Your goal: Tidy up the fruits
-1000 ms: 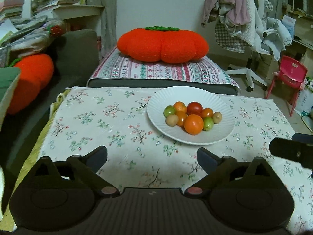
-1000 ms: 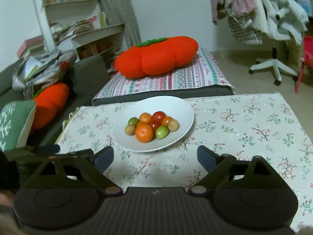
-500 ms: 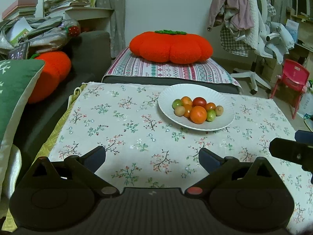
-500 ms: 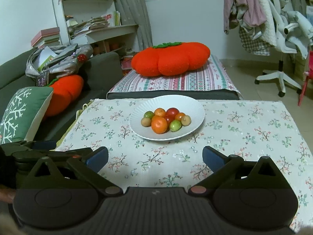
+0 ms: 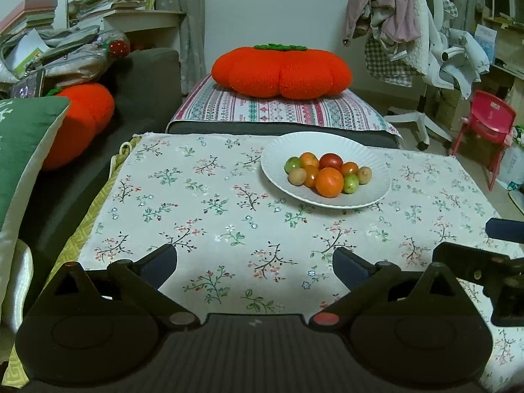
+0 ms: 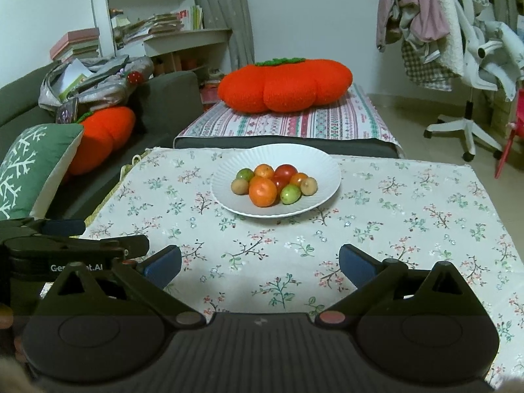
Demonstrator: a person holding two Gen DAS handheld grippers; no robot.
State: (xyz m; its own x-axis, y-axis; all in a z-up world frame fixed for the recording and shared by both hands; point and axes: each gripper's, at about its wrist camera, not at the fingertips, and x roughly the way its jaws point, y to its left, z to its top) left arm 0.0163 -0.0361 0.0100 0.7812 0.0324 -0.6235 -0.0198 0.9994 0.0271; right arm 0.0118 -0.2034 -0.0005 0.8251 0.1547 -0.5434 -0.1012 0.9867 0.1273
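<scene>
**Fruit heaped on the plate, both grippers empty**

A white plate (image 6: 226, 196) sits on the flowered tablecloth (image 6: 409, 216), holding a pile of small fruit (image 6: 273, 185) (orange, red, green and brownish pieces, touching one another). The left gripper (image 5: 254, 263) and right gripper (image 6: 260, 262) hang over the near cloth, jaws spread wide, holding nothing, well short of the plate.

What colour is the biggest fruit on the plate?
Orange; the right wrist view shows it best.
</scene>
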